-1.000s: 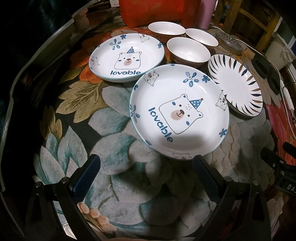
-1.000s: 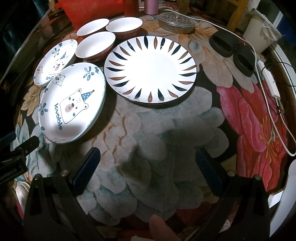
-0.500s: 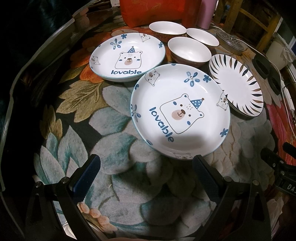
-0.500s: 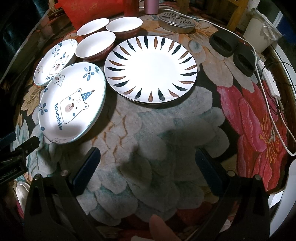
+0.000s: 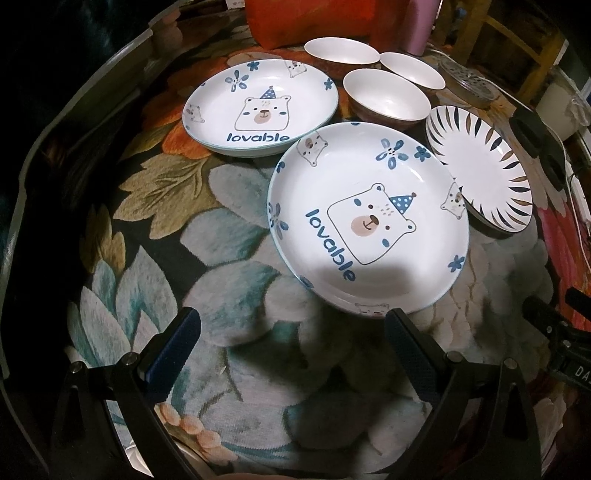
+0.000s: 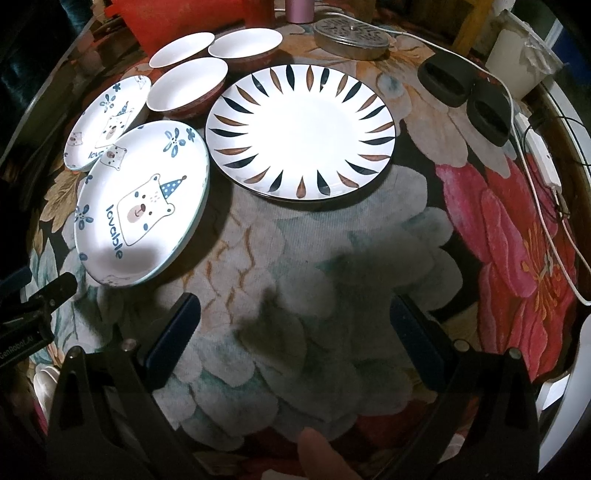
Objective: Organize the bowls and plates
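A near "lovable" bear plate [image 5: 369,221] [image 6: 142,206] lies on the floral tablecloth, a second bear plate [image 5: 260,107] [image 6: 107,122] behind it to the left. A striped-rim plate [image 5: 480,168] [image 6: 301,129] lies to the right. Three white bowls [image 5: 386,96] [image 6: 186,86] stand at the back. My left gripper [image 5: 291,339] is open and empty just short of the near bear plate's rim. My right gripper [image 6: 295,321] is open and empty, well short of the striped plate.
A red container [image 5: 310,18], a pink cup [image 6: 299,9] and a round metal lid [image 6: 351,37] stand at the back. Two black slippers [image 6: 465,92] and a white cable with power strip [image 6: 543,158] lie at the right. The table edge [image 5: 22,184] curves along the left.
Both grippers have crept slightly forward toward the dishes. Nothing on the table has moved and both stay open.
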The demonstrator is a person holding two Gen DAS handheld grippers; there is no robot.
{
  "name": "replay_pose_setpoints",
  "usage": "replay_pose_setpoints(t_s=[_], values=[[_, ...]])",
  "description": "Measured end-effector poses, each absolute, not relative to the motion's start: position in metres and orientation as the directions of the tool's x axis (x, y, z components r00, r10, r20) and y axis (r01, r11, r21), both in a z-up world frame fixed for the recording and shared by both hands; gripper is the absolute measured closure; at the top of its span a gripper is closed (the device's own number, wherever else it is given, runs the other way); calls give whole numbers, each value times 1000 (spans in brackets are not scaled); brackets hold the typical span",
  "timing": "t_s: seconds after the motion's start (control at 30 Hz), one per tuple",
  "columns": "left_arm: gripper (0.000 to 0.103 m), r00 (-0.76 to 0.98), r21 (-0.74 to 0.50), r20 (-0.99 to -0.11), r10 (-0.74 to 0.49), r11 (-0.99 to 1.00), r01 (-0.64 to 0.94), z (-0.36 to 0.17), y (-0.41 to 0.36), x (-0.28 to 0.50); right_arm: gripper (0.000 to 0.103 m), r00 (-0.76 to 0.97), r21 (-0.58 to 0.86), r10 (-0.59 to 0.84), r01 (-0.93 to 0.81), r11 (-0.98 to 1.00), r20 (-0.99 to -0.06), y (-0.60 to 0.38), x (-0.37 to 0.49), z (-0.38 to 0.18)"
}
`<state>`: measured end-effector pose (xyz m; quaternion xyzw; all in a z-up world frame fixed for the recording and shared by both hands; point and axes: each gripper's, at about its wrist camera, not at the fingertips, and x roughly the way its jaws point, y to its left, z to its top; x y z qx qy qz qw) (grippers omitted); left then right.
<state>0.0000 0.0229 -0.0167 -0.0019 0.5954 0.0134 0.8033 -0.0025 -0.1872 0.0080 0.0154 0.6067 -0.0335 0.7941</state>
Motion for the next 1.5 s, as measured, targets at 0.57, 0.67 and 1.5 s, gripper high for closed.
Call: replay_pose_setpoints(t_s=[0.57,0.67,1.5], values=[[3,274,-11,-962,-4,1000,-26,-49,49,58,0,167,104,81,139,985,-983,-164,53,-39],[3,278,-11,-961,-2,1000,-29,-53,51,68,0,140,119,99,142,983,-985,-155,62,-46],[0,233,-116,-969,-84,985,-125,-93,75,86,0,189,99,60,205,974,-980,-129,61,-73]])
